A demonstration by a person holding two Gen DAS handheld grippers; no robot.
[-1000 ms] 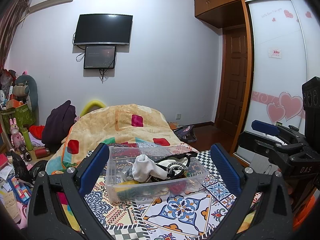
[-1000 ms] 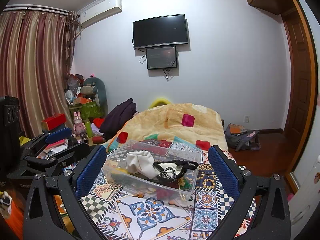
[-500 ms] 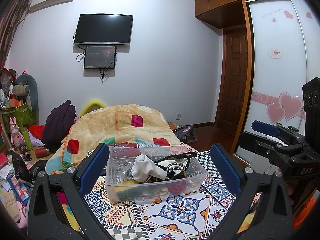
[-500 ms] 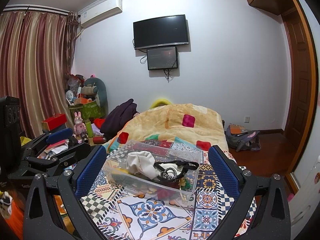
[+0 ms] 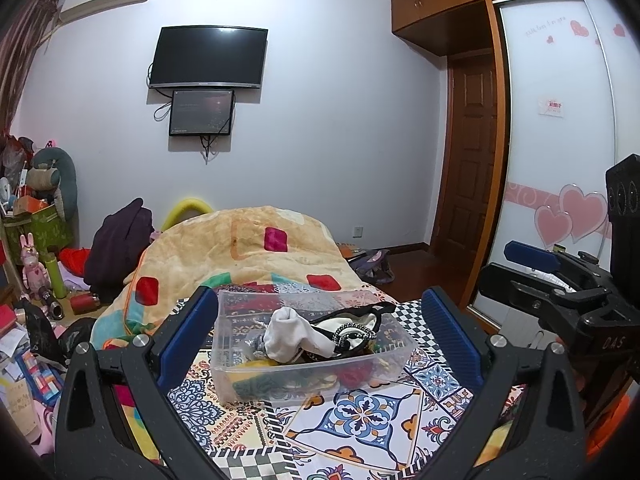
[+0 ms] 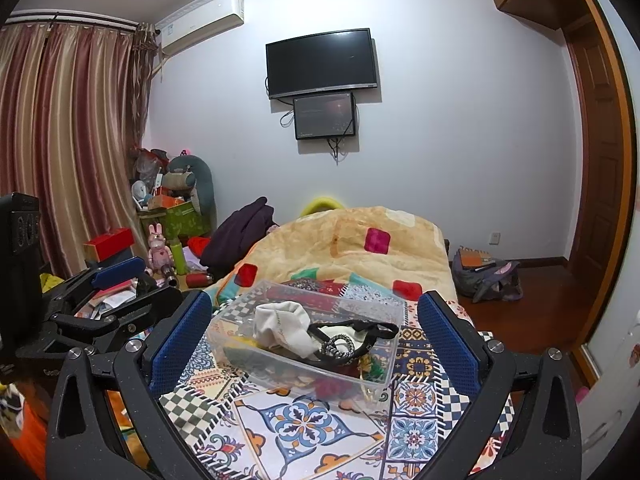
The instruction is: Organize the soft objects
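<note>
A clear plastic bin (image 5: 396,354) (image 6: 240,312) sits on the patterned bed cover. It holds a white sock (image 5: 290,336) (image 6: 282,326), a black-trimmed cloth with a black and white hair tie (image 5: 354,330) (image 6: 340,346), and coloured soft items underneath. My left gripper (image 5: 318,334) is open and empty, its blue fingers framing the bin from in front. My right gripper (image 6: 310,338) is open and empty, also in front of the bin. Each gripper shows at the edge of the other's view.
A peach blanket (image 5: 248,248) with red patches is heaped behind the bin. A cluttered pile with a dark coat (image 5: 120,244) stands at the left. A wardrobe with pink hearts (image 5: 568,216) and a wooden door (image 5: 468,168) are at the right. A bag (image 6: 486,276) lies on the floor.
</note>
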